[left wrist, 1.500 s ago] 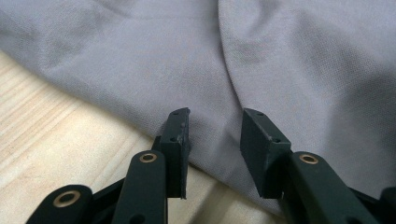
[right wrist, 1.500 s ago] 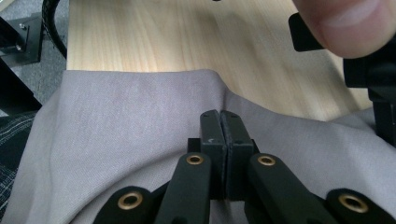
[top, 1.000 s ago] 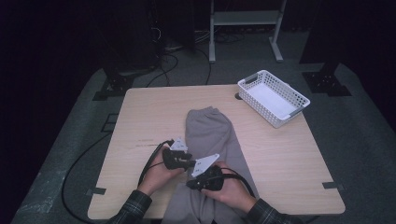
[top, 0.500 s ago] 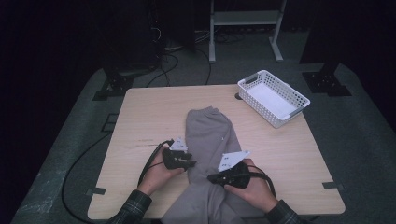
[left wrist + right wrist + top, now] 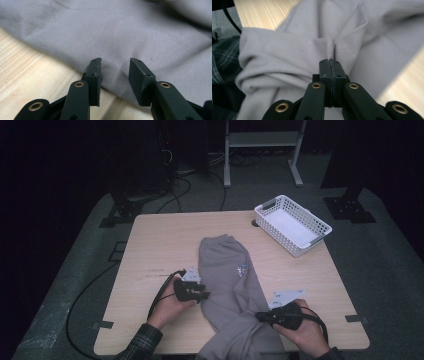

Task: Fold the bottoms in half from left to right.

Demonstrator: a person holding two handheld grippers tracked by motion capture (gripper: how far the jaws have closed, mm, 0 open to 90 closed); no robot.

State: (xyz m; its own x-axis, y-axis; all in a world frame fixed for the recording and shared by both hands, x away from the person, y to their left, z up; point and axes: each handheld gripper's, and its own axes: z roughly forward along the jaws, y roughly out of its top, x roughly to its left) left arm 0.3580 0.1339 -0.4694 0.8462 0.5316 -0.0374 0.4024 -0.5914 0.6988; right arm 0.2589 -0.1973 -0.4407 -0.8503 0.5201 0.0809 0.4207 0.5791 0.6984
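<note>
Grey sweatpants lie lengthwise on the wooden table, their near end bunched toward the front edge. My left gripper rests at the garment's left edge. Its jaws stand apart over the grey cloth, with nothing pinched between them. My right gripper is at the front right, shut on a gathered fold of the grey cloth. The fabric puckers right at its closed tips. A small logo shows on the pants.
A white plastic basket stands at the table's back right corner. Bare wood lies left of the pants and between pants and basket. Black cables trail off the left side. A metal stand is on the floor behind.
My right gripper has moved to the right along the front edge, dragging the held fold of cloth with it. The left gripper has stayed put.
</note>
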